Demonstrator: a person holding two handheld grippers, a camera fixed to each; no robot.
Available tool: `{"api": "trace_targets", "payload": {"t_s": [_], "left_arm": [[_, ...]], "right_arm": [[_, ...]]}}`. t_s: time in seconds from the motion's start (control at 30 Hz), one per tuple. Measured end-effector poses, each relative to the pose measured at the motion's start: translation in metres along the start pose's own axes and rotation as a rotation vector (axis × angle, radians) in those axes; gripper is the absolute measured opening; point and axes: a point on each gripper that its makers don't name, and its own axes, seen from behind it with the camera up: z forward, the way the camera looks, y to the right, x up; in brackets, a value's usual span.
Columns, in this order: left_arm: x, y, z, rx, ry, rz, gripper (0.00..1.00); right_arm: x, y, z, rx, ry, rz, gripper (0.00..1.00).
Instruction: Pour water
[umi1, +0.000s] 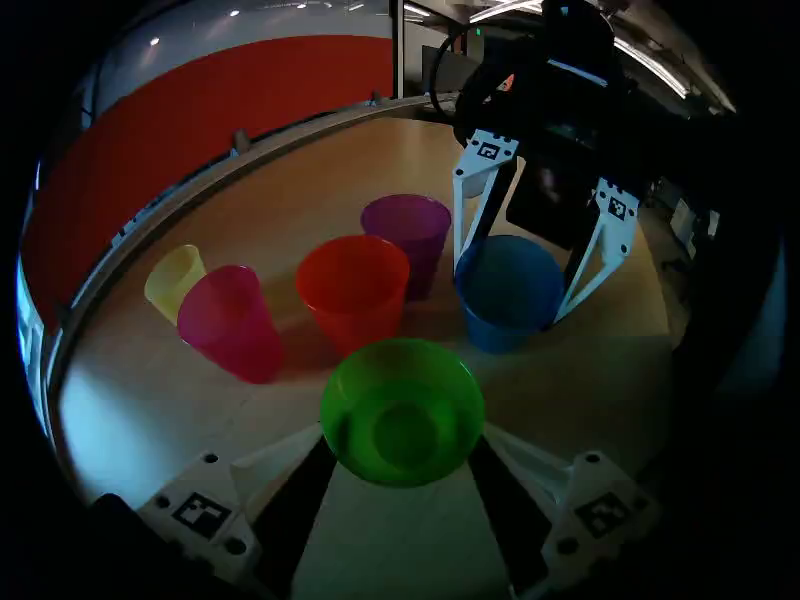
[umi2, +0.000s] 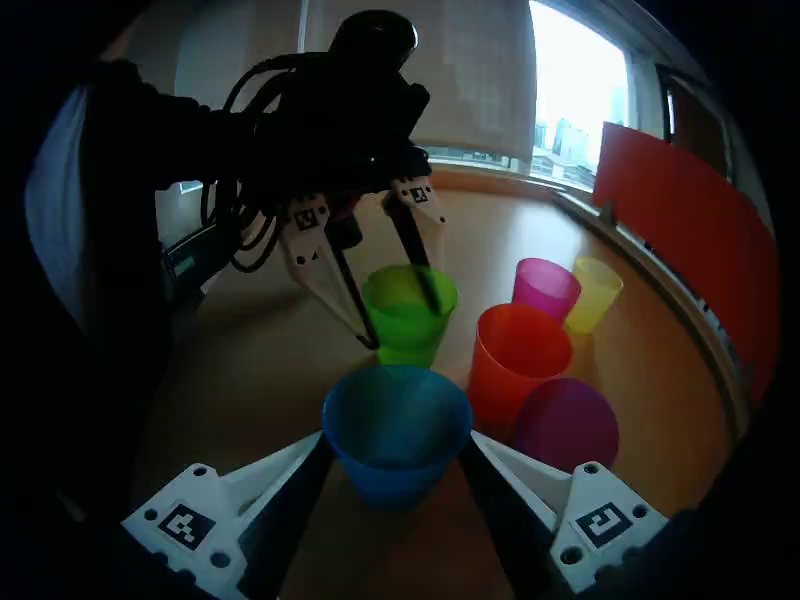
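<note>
The green cup (umi1: 402, 405), a thin, see-through plastic tumbler that flares towards its round rim, sits between the white fingers of the left gripper (umi1: 402, 450). They close narrowly on its sides, and its lower wall is hidden behind them. Facing it across the middle of the pale wooden desk (umi1: 330, 170), the right gripper (umi2: 397, 450) clasps the blue cup (umi2: 397, 420) the same way, one finger pressed to each flank. This cup has the same tapered shape but a duller, more opaque look. Both cups stand upright, mouths open. In this dim light I cannot tell whether either holds water, though the green one's round base shows faintly through. Between and beside them the other tumblers cluster upright. The orange cup (umi1: 352, 285) and purple cup (umi1: 405, 230) are just beside each other, the purple one near the blue. The pink cup (umi1: 232, 322) overlaps the pale yellow cup (umi1: 172, 280), which stands nearest the desk's curved edge, below the smooth red panel (umi1: 200, 120). In the right gripper view, black cables (umi2: 240, 230) loop round the left gripper's dark body, which is hard to make out against the bright window (umi2: 580, 110). The person's arm behind it is lost in shadow.
</note>
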Motion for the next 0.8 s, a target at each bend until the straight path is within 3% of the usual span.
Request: {"api": "trace_targets", "payload": {"t_s": [0.8], "left_arm": [[-0.003,0.002,0.004,-0.009,-0.028,-0.006,0.83]], "right_arm": [[-0.014,0.001,-0.004,-0.021,-0.024,0.014,0.97]]}}
